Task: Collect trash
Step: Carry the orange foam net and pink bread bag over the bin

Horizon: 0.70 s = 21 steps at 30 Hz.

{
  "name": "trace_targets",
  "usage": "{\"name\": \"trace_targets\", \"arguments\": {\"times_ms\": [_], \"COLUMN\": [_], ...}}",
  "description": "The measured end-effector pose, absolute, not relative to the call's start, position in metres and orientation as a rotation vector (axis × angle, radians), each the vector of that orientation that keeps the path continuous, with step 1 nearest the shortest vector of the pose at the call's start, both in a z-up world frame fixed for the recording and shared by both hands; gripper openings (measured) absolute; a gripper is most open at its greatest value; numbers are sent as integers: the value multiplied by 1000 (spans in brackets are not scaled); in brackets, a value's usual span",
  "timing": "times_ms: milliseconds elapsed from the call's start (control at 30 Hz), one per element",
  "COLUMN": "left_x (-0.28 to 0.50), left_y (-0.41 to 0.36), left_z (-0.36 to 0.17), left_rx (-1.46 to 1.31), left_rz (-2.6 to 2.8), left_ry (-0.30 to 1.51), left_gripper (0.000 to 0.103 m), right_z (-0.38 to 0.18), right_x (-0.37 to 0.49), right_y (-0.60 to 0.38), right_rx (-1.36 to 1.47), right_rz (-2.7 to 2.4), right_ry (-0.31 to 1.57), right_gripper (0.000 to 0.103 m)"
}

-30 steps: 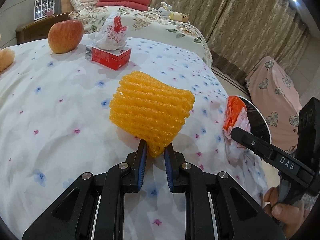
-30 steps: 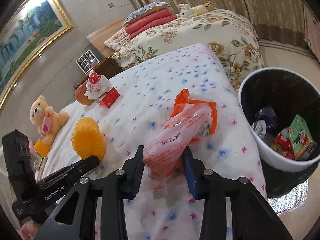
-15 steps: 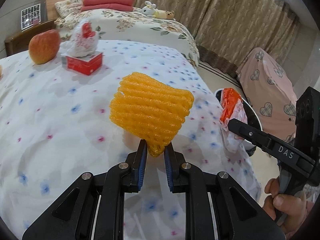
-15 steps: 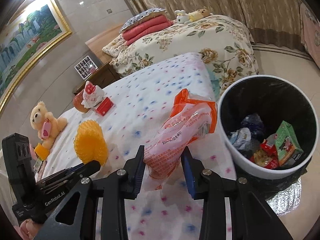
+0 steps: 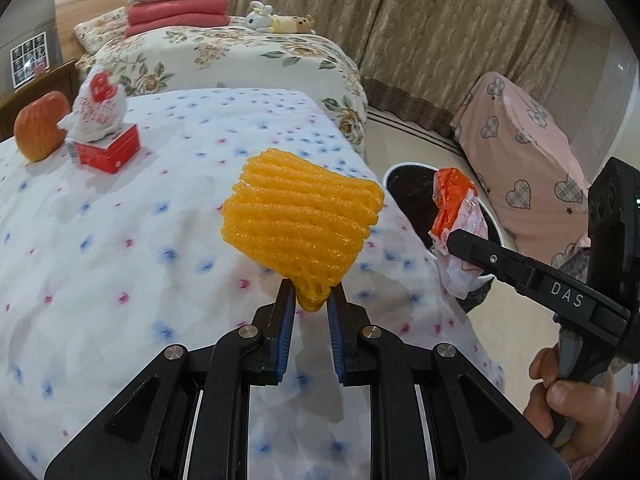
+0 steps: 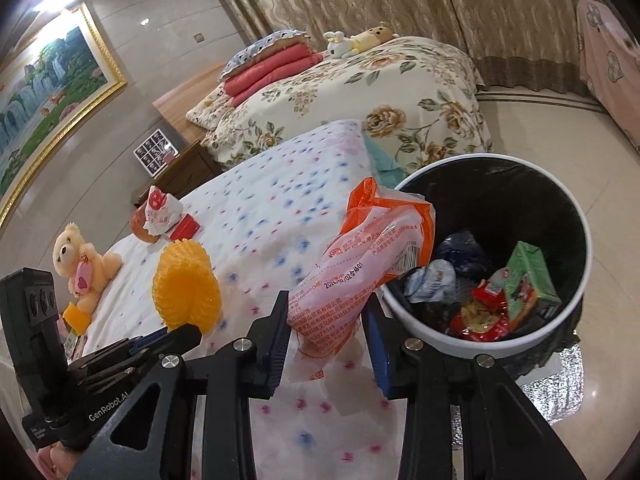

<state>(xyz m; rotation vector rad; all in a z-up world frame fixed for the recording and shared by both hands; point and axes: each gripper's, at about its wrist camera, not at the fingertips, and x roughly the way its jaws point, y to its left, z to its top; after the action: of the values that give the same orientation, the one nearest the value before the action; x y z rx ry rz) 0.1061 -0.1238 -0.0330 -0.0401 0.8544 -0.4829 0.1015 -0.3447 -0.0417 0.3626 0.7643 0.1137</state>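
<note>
Bin (image 6: pixel 568 320) on the floor right of the table (image 6: pixel 280 200) (box (image 5: pixel 108 152) and apple (image 5: pixel 40 126) at its far end), bed (image 6: pixel 380 92) behind

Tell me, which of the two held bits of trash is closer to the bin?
The orange-and-clear plastic wrapper in the right tongs; its top already overlaps the bin rim. The yellow foam net hangs back over the bed.

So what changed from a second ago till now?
Both hands carried their trash across the bed toward the bin. In the right wrist view the bin now looks nearer, with the wrapper reaching its rim. The left gripper stays shut on the yellow foam net, the right gripper on the wrapper. The apple and red box lie unmoved.
</note>
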Motion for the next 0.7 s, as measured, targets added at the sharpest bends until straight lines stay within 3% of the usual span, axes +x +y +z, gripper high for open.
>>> {"name": "trace_targets", "arguments": {"times_ms": [700], "left_x": [106], "left_y": [-177], "left_z": [-23], "left_rx": [18], "left_rz": [-568], "left_ry": [839], "left_gripper": [14], "right_z": [-39], "right_x": [90], "right_y": [-397], "right_rx": [419], "right_rz": [41], "right_ry": [728], "right_gripper": [36]}}
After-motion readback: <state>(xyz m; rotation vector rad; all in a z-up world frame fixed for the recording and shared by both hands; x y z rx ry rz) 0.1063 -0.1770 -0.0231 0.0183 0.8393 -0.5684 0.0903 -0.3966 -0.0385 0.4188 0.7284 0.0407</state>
